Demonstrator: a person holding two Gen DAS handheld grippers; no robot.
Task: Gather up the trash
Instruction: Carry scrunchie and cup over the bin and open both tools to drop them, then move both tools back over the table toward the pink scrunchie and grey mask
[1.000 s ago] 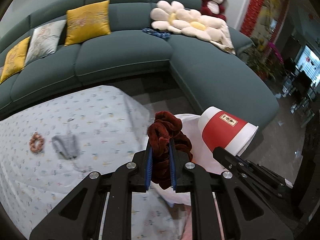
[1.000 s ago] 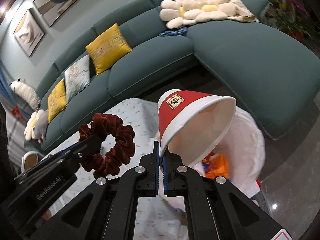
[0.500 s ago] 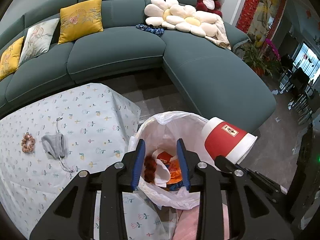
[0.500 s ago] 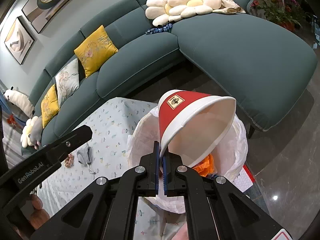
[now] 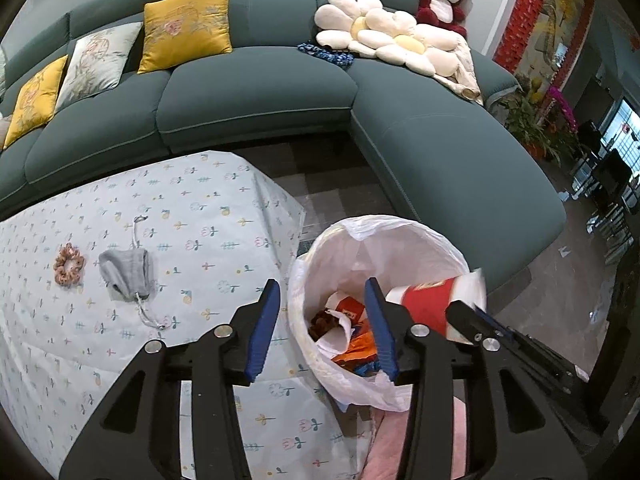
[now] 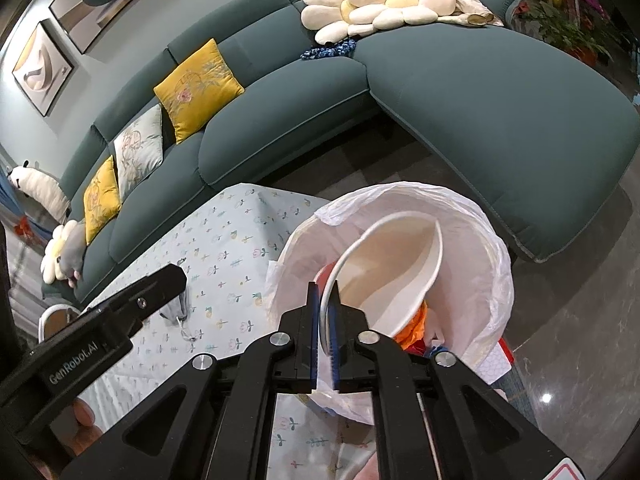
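Observation:
A bin lined with a white bag [image 5: 404, 236] [image 6: 496, 280] stands at the table's right end. Inside lie the dark red scrunchie [image 5: 320, 322], white paper and orange wrappers. My left gripper [image 5: 322, 322] is open and empty above the bin's near rim. My right gripper [image 6: 325, 322] is shut on the rim of a red and white paper cup [image 6: 394, 276], tilted into the bin mouth; the cup also shows in the left wrist view [image 5: 432, 304]. On the table lie a grey pouch [image 5: 126, 274] and a small orange scrunchie [image 5: 69, 264].
The table has a pale floral cloth [image 5: 192, 208]. A teal corner sofa [image 5: 256, 92] with yellow cushions, a flower cushion and a red plush toy runs behind. Dark tiled floor [image 6: 572, 320] lies to the right of the bin.
My left gripper opened and dropped the dark red scrunchie into the bin. My right gripper lowered and tipped the cup into the bin mouth.

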